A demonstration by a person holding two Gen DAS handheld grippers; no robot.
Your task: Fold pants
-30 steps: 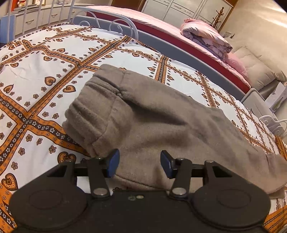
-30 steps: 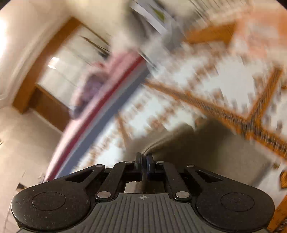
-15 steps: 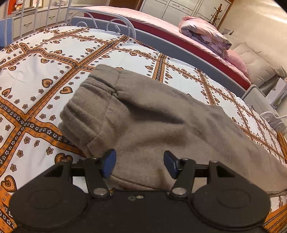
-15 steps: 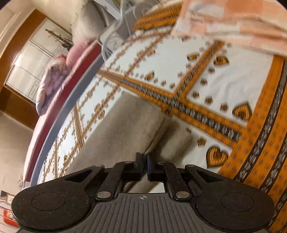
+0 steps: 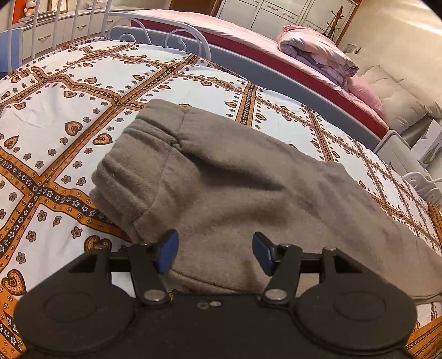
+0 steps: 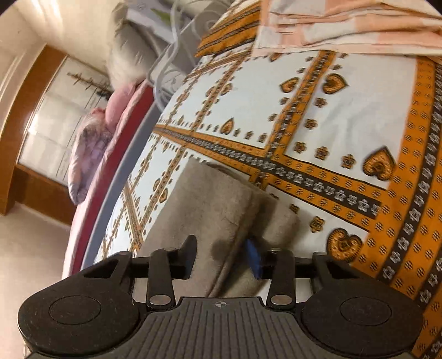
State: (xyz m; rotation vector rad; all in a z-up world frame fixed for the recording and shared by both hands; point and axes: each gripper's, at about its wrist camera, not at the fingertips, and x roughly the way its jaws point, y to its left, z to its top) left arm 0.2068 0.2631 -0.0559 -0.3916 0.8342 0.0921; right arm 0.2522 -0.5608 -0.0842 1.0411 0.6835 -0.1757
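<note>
Since half a second ago the right gripper (image 6: 222, 256) has gone from fingers pressed together to fingers standing well apart, and it has dropped closer to the pants (image 6: 210, 204). The left gripper (image 5: 214, 252) has barely shifted, though its blue pads sit a little wider than they did a second ago.

The grey-brown fleece pants (image 5: 234, 179) lie flat across the bed (image 5: 69, 96), on its white bedspread with orange bands and hearts. In the left wrist view the ribbed waistband is at the left end and the legs run off to the right.

The left gripper hovers about half open over the near edge of the pants beside the waistband. Cloth shows between its pads, but neither pad pinches it.

In the right wrist view the leg ends lie doubled, one layer on the other. The edge of the upper layer runs up between the parted fingers. The blue pad (image 6: 254, 259) sits close against that edge; whether it touches is hard to tell, but nothing looks clamped.

A folded peach cloth (image 6: 345, 24) lies further up the bed. A second bed with a pink cover (image 5: 248, 36) stands alongside.
</note>
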